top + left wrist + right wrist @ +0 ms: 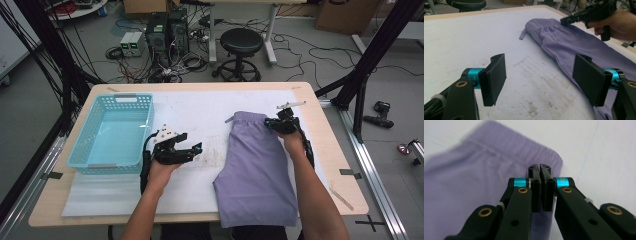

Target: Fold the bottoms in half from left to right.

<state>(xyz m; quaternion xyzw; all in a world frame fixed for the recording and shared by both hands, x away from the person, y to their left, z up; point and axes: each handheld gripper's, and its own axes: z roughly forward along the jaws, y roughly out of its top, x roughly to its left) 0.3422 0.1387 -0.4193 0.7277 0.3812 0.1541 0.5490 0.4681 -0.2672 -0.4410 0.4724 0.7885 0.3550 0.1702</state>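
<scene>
Your right gripper (278, 123) sits over the waistband corner of the purple shorts (255, 167), at 1 o'clock on the table (320, 150); its 2 jaws are pressed together, whether on fabric you cannot tell. Your left gripper (192, 148) rests with jaws spread, holding nothing, beside the teal basket (111, 132) at 9 o'clock.

The shorts (257, 165) in front of you were a plain pale purple, with fine ribbing along the waistband. Your left tool (192, 148) and right tool (272, 123) were black, each with bright turquoise collars behind the pads and brass-coloured rivets on the arms. The bench (330, 150) had a light wood edge under a white sheet (200, 110) marked with brownish-grey smudges. The basket (145, 125) was light turquoise with a latticed wall.
</scene>
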